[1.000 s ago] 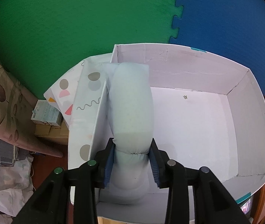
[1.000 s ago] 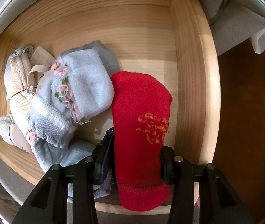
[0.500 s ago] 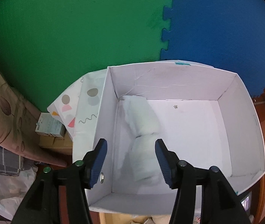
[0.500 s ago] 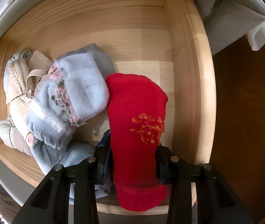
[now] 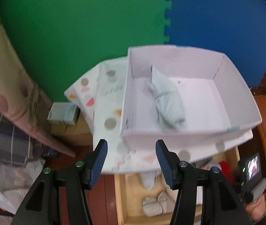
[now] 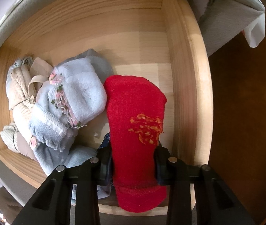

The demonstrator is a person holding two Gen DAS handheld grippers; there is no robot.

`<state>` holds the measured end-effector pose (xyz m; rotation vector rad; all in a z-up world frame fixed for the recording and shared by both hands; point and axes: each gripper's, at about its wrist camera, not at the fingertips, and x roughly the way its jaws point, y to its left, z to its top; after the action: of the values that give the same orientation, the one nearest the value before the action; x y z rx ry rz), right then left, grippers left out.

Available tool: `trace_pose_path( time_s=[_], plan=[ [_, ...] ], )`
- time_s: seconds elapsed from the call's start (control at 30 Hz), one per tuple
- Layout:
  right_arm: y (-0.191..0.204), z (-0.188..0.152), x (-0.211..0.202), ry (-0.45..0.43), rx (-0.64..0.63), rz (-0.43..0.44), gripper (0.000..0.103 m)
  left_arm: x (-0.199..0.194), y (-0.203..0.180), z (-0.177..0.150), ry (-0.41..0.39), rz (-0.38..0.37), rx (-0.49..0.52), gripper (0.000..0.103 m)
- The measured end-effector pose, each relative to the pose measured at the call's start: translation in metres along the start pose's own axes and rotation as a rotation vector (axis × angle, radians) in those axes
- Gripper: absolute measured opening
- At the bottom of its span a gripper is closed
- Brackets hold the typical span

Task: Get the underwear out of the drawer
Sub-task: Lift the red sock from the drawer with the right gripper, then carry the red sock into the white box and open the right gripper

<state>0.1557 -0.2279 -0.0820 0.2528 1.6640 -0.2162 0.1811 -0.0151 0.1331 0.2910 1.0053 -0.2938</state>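
Underwear, a red knit piece [image 6: 134, 131], is pinched between the right tongs [image 6: 133, 163] over the wooden drawer [image 6: 187, 86], probably for lifting out. Left tongs [image 5: 131, 161] gape wide near the white cardboard box [image 5: 170, 135], where a pale blue bundle [image 5: 167, 103] lies.

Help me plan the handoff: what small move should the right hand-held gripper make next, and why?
Probably lift straight up. The right hand-held gripper is shut on the red garment, which lies in the wooden drawer beside the pale blue bundle.
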Motion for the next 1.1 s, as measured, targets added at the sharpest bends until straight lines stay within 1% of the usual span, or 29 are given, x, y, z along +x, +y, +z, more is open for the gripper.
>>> trace_pose_path(
  time_s=[0.07,0.13,0.2,0.37,0.47,0.57,0.67,0.73,0.87,0.97,1.1],
  plan=[
    [-0.003,-0.001,-0.005,-0.015,-0.004,-0.005,0.030,0.003,0.007,-0.020,0.014,-0.002,-0.022,0.055],
    [-0.003,-0.002,-0.012,-0.037,-0.033,-0.025,0.030,0.007,0.011,-0.042,0.017,0.015,-0.042,0.055],
    [-0.005,-0.004,-0.018,-0.042,-0.043,-0.025,0.029,0.014,0.013,-0.062,0.022,0.025,-0.052,0.055],
    [-0.014,-0.006,-0.037,-0.057,-0.037,-0.015,0.029,0.044,0.013,-0.109,0.098,0.011,-0.103,0.055],
    [-0.021,-0.007,-0.054,-0.080,-0.035,-0.010,0.028,0.059,0.012,-0.134,0.125,0.018,-0.138,0.055],
    [-0.025,-0.009,-0.071,-0.098,-0.042,-0.011,0.028,0.071,0.011,-0.152,0.150,0.009,-0.170,0.055],
    [-0.026,-0.011,-0.091,-0.113,-0.053,-0.010,0.028,0.078,0.012,-0.163,0.162,0.000,-0.200,0.055],
    [-0.023,-0.015,-0.110,-0.133,-0.070,-0.015,0.028,0.079,0.012,-0.167,0.156,0.002,-0.214,0.055],
    [-0.015,-0.019,-0.150,-0.172,-0.098,0.000,0.028,0.085,0.011,-0.173,0.153,0.013,-0.211,0.055],
    [-0.008,-0.016,-0.179,-0.211,-0.120,0.012,0.028,0.090,0.013,-0.176,0.177,-0.025,-0.235,0.055],
    [0.001,-0.007,-0.218,-0.270,-0.136,0.032,0.028,0.089,0.015,-0.178,0.168,-0.026,-0.257,0.055]
  ],
)
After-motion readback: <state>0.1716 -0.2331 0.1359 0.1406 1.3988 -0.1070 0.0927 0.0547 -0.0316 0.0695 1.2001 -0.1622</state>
